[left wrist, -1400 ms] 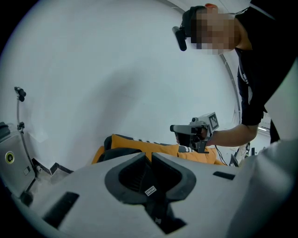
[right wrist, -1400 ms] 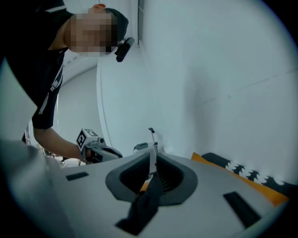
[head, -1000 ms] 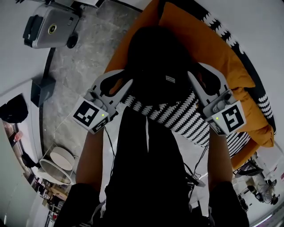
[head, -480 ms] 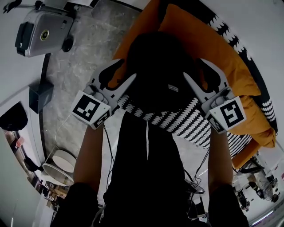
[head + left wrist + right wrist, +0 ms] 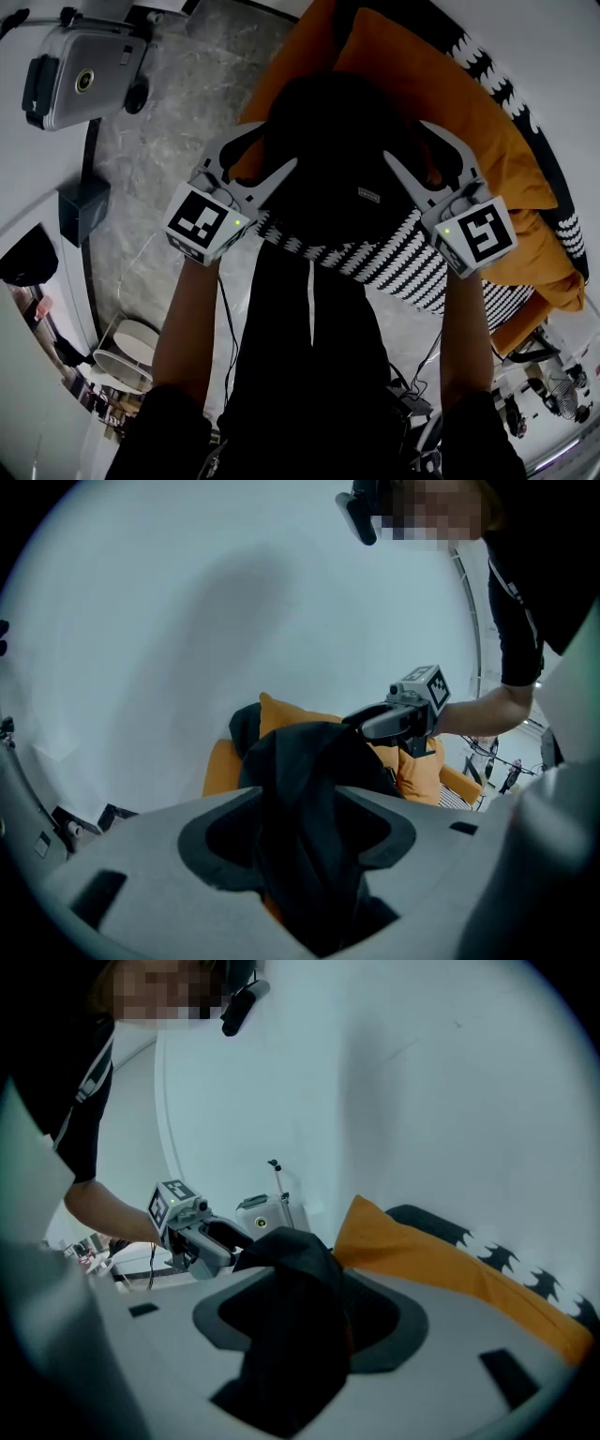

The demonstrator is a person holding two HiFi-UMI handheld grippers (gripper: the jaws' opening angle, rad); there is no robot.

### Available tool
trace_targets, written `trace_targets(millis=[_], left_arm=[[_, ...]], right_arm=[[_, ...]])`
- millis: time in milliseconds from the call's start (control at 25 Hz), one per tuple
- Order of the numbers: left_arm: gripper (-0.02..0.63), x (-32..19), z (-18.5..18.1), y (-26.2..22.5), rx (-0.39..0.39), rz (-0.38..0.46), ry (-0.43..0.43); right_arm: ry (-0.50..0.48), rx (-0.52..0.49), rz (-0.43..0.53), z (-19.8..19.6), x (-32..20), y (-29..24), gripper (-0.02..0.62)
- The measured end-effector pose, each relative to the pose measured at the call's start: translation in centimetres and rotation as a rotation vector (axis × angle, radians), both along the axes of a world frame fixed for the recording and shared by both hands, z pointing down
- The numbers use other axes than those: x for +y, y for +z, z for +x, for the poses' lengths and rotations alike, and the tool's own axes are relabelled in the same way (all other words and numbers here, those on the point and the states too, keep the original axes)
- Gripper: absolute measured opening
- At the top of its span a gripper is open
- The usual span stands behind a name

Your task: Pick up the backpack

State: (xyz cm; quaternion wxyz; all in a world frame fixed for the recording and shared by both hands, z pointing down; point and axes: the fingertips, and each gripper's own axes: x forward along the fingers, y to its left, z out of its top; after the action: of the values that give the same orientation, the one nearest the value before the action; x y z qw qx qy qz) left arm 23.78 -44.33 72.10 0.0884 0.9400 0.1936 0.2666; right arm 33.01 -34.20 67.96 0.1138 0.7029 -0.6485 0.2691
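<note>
**Flanking the backpack, both grippers spread wide**

Holding the left gripper (image 5: 277,147) with its jaws far apart, having just been opening them. Catching a fold of black cloth from the backpack (image 5: 337,131) between them without pinching it. Seeing that fold fill most of the gap in the left gripper view.

Doing the same with the right gripper (image 5: 403,142): jaws spread, just been opening, a hump of black backpack cloth between them and not pinched.

Closing in on the backpack from 9 o'clock with the left and from 3 o'clock with the right. Trailing the marker cubes back toward 7 and 5 o'clock, on bare forearms (image 5: 187,319).

Finding the backpack at the middle of the head view, dark and rounded. Seeing it lie over an orange cushion (image 5: 450,103) that spreads on toward 1 o'clock. Meeting a black-and-white toothed throw (image 5: 394,258) just past its 6 o'clock edge. Not telling whether the backpack is resting there or hanging clear.

Passing grey marbled floor (image 5: 178,112) at 9 o'clock of the backpack. Reaching, well beyond, a grey wheeled case (image 5: 80,80) at 10 o'clock and a small black box (image 5: 82,202) at 8 o'clock.
</note>
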Motion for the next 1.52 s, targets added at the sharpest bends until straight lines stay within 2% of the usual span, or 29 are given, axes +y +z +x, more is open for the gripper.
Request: trace_targets(millis=[440,720,1160,1520], left_arm=[[0.221,0.2,1.2,1.3,-0.016,0.007,-0.007],[0.205,1.1,1.8,2.1,-0.034,-0.009,0.015],[0.135,1.0,1.9,2.5,-0.058,-0.033,-0.019],[0.103,1.8,1.1,1.6,-0.052,-0.055,-0.023]], right_arm=[[-0.025,-0.039,-0.096,-0.5,0.3,3.4,0.209],[-0.036,-0.068,-0.104,-1.1,0.2,4.3,0.204],[-0.016,-0.089,-0.089,-1.2,0.3,4.2,0.113],[0.0,-0.106,-0.065,-2.3,0.9,3.3,0.071]])
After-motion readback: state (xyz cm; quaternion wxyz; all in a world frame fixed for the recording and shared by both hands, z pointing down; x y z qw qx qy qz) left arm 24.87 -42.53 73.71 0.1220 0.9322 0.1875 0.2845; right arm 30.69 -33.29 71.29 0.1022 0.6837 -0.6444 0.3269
